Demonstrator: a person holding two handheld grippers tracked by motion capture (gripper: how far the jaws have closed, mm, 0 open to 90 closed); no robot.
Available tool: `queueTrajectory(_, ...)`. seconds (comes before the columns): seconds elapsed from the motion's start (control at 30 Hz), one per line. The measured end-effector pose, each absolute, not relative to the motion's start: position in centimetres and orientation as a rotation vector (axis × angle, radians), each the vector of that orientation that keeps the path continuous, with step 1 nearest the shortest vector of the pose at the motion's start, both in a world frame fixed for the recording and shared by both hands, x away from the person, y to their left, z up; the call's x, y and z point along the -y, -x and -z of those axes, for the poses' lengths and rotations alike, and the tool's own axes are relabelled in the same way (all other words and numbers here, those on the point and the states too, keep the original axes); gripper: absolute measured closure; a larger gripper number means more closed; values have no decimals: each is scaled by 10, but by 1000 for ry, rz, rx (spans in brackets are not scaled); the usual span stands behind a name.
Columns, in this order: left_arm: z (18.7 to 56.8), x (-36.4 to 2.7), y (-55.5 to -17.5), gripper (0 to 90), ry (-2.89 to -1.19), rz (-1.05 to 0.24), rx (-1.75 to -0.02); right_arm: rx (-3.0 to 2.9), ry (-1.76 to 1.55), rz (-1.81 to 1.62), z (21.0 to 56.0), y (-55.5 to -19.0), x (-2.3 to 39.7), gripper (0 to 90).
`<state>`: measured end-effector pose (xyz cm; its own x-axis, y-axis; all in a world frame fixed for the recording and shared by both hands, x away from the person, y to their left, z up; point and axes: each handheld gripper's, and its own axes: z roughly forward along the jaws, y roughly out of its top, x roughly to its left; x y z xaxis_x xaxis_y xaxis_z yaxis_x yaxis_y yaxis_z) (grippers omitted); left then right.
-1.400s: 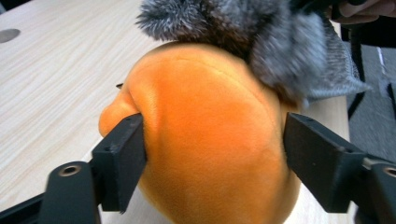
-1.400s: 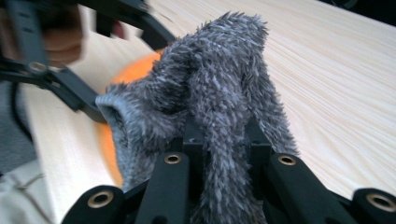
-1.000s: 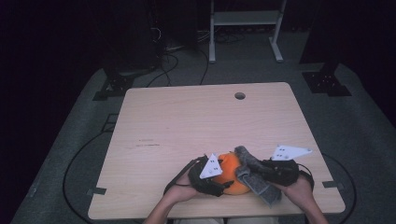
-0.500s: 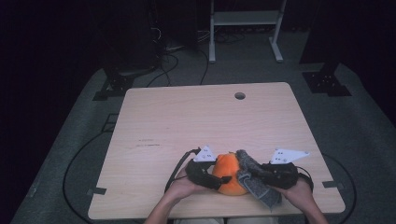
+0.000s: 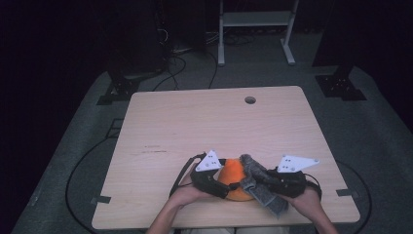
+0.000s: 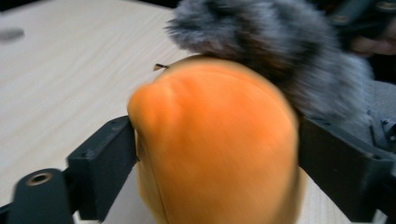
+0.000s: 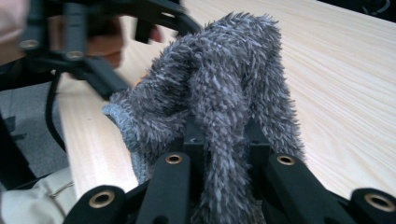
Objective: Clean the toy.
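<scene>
On the wooden table (image 5: 195, 122), near its 6 o'clock edge, the left gripper (image 5: 229, 187) has its jaws set wide around an orange soft ball (image 6: 215, 144); they have just been opening, and each jaw lies against a side of the ball. At about 3 o'clock from the ball, touching it, lies a grey fuzzy sock (image 7: 224, 93). The right gripper (image 7: 224, 154) has its jaws pinched narrow on that sock's fabric.

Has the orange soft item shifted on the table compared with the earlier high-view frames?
No. In the high view the orange soft item sits at the same spot near the table's near edge, the same way below the table's round hole.
</scene>
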<state>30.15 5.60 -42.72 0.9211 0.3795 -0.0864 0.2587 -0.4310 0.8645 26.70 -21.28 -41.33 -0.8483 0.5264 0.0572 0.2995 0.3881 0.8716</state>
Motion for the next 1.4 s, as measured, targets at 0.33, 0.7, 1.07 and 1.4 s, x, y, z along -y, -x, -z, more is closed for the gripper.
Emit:
queueTrajectory(0.33, 431, -65, -295, 235, -2066, -147, -385, -2428, -900, -1359, 428, -277, 243, 760)
queueTrajectory(0.7, 429, -54, -291, 337, -2012, -242, -391, -2419, -888, -1354, 427, -276, 240, 762)
queueTrajectory(1.07, 440, -40, -276, 255, -2046, -475, -187, -2328, -715, -1460, 398, -259, 210, 757)
queueTrajectory(1.4, 441, -54, -287, 212, -2024, -352, -300, -2326, -874, -1383, 426, -277, 236, 750)
